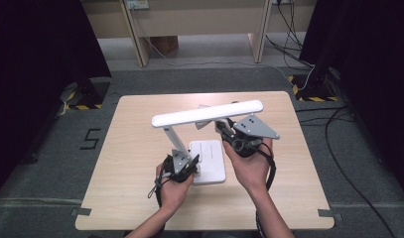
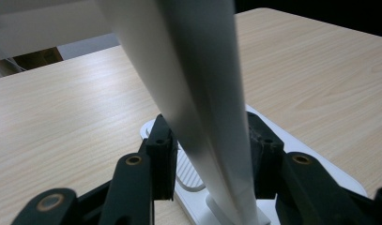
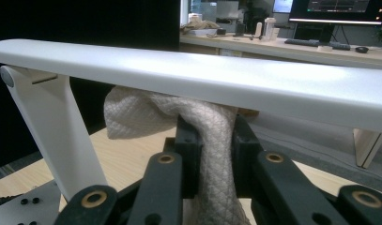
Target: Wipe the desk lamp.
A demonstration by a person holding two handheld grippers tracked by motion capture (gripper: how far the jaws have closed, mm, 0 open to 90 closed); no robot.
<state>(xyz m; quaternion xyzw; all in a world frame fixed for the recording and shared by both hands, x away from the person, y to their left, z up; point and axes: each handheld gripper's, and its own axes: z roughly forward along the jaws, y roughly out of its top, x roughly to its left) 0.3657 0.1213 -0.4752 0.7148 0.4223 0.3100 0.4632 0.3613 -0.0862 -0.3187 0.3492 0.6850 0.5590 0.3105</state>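
Nearest the lens: left claw (image 2: 205, 159) clamped on the upright white stem of the desk lamp (image 1: 207, 113), low by its base (image 1: 209, 161) on the counter (image 1: 130, 148). Right claw (image 3: 212, 140) pinched shut on a quilted white cloth (image 3: 132, 117), pressed under the lamp head. Head's long axis level, running left to right, far end slightly higher. "5" marked on the floor (image 1: 92, 138).

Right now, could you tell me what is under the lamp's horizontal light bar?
A white cloth, clamped in the right gripper, presses against the light bar from below. The bar covers the cloth's top edge.
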